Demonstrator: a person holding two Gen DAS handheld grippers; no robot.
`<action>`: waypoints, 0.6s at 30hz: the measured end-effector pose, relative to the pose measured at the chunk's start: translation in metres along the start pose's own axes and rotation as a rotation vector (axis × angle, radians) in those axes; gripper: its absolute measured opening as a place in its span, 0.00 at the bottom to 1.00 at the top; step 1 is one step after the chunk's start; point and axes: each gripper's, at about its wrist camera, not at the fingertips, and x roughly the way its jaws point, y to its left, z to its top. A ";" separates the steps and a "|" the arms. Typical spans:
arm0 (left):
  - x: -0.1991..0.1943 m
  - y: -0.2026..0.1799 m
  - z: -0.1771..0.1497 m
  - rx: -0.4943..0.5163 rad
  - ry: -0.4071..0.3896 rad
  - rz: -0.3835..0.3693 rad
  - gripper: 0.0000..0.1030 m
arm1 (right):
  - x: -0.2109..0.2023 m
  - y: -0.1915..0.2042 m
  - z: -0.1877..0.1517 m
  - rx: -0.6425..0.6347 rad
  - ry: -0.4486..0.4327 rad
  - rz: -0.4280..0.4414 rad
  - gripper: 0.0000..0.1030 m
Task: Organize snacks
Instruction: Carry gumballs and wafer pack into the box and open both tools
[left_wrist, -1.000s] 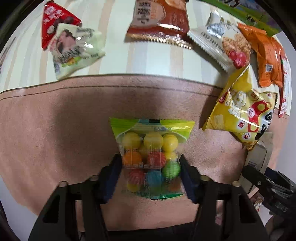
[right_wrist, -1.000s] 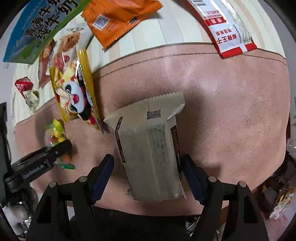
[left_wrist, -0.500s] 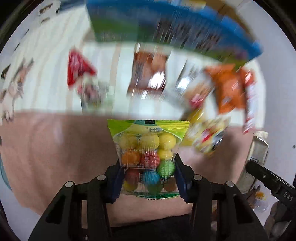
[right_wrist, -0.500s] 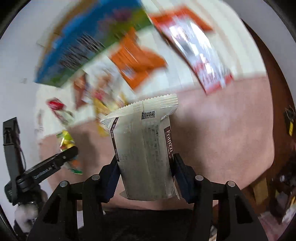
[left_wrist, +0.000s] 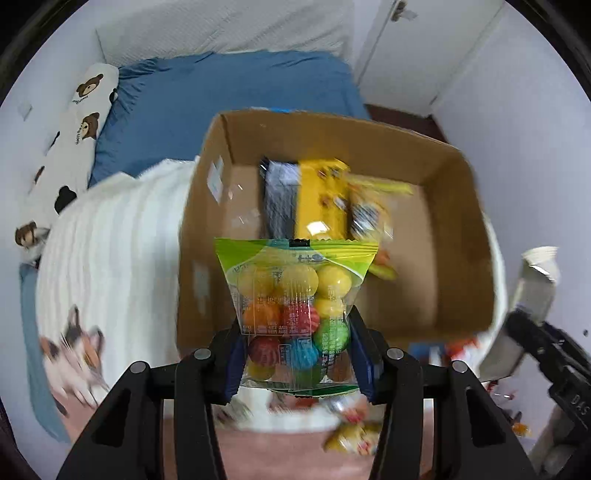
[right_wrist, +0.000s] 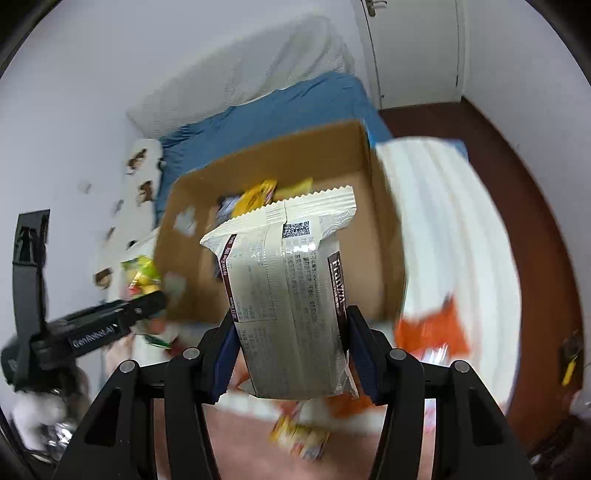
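My left gripper (left_wrist: 297, 354) is shut on a clear bag of coloured gumballs (left_wrist: 295, 295) with a green top, held in the air in front of an open cardboard box (left_wrist: 465, 184). The box holds several snack packs, one yellow (left_wrist: 321, 199). My right gripper (right_wrist: 291, 350) is shut on a cream and brown snack pack (right_wrist: 288, 288), held up before the same box (right_wrist: 380, 236). The left gripper also shows in the right wrist view (right_wrist: 144, 306), and the right gripper with its pack in the left wrist view (left_wrist: 532, 332).
The box stands on a white striped cloth (left_wrist: 110, 240) over a table. Loose snacks lie below on a pink mat (right_wrist: 295, 439), among them an orange pack (right_wrist: 432, 332). A blue bed (left_wrist: 221, 92) and a bear-print pillow (left_wrist: 74, 122) are behind. A white door (right_wrist: 413, 48) is at the back.
Both grippers have closed on their packs and lifted them off the pink mat. They have swung up and forward, so the cardboard box is now in front of them.
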 end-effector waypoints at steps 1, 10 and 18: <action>0.010 0.004 0.012 0.001 0.015 0.017 0.45 | 0.006 -0.002 0.016 -0.003 0.012 -0.017 0.56; 0.102 0.025 0.087 0.006 0.177 0.116 0.45 | 0.111 -0.012 0.091 0.012 0.152 -0.127 0.56; 0.143 0.035 0.111 0.002 0.235 0.108 0.48 | 0.162 -0.023 0.103 0.010 0.228 -0.173 0.63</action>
